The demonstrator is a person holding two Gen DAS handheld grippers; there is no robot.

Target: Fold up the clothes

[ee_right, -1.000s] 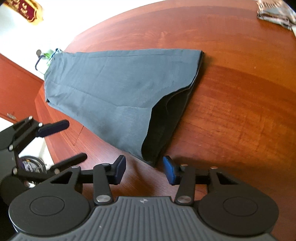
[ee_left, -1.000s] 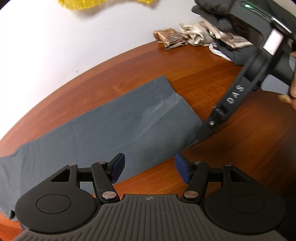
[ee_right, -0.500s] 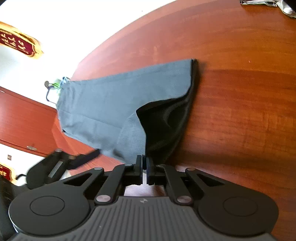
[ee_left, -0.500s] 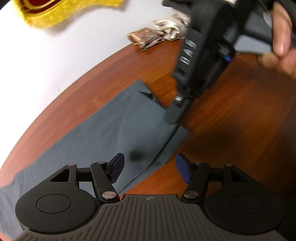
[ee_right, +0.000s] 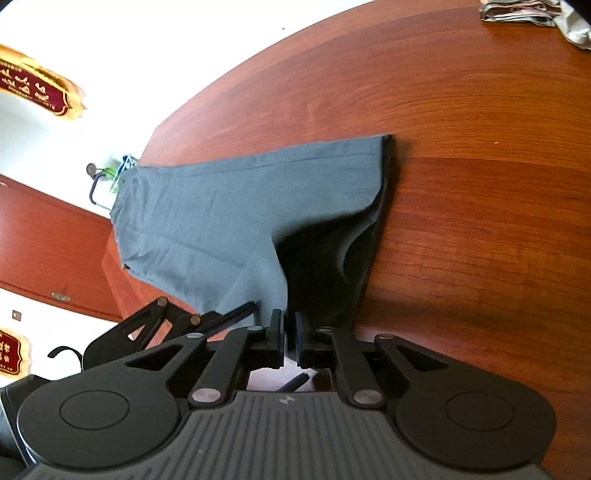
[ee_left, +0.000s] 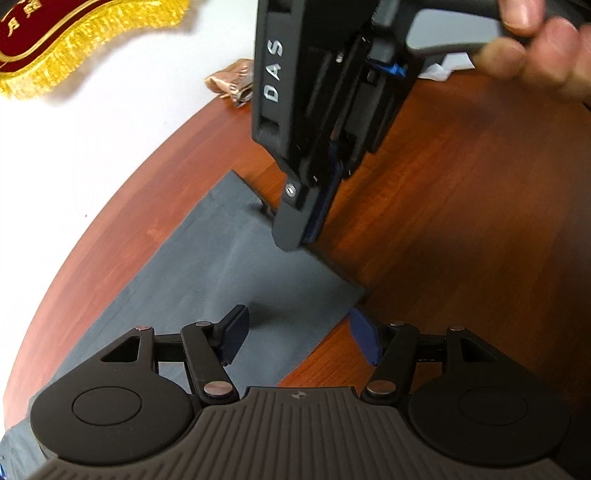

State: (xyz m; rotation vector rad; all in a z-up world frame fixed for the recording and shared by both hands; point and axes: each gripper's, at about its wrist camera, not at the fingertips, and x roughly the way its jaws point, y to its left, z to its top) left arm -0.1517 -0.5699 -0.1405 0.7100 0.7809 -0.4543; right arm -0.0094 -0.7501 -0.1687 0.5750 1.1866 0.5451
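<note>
A grey-blue garment (ee_left: 207,273) lies flat along the brown wooden table (ee_left: 461,229); it also shows in the right wrist view (ee_right: 229,206). My right gripper (ee_right: 290,338) is shut on the garment's near end and lifts its top layer, so the dark inside (ee_right: 325,269) shows. In the left wrist view the right gripper (ee_left: 306,225) comes down from above onto the garment's end. My left gripper (ee_left: 295,336) is open and empty, low over the garment's near corner.
A pile of other clothes (ee_left: 232,83) lies at the far table edge, also seen in the right wrist view (ee_right: 532,11). A red pennant with gold fringe (ee_left: 74,40) hangs on the white wall. A hand (ee_left: 535,48) holds the right gripper.
My right gripper shut on the garment's end and has lifted its top layer. My left gripper moved closer over the garment's corner and stayed open.
</note>
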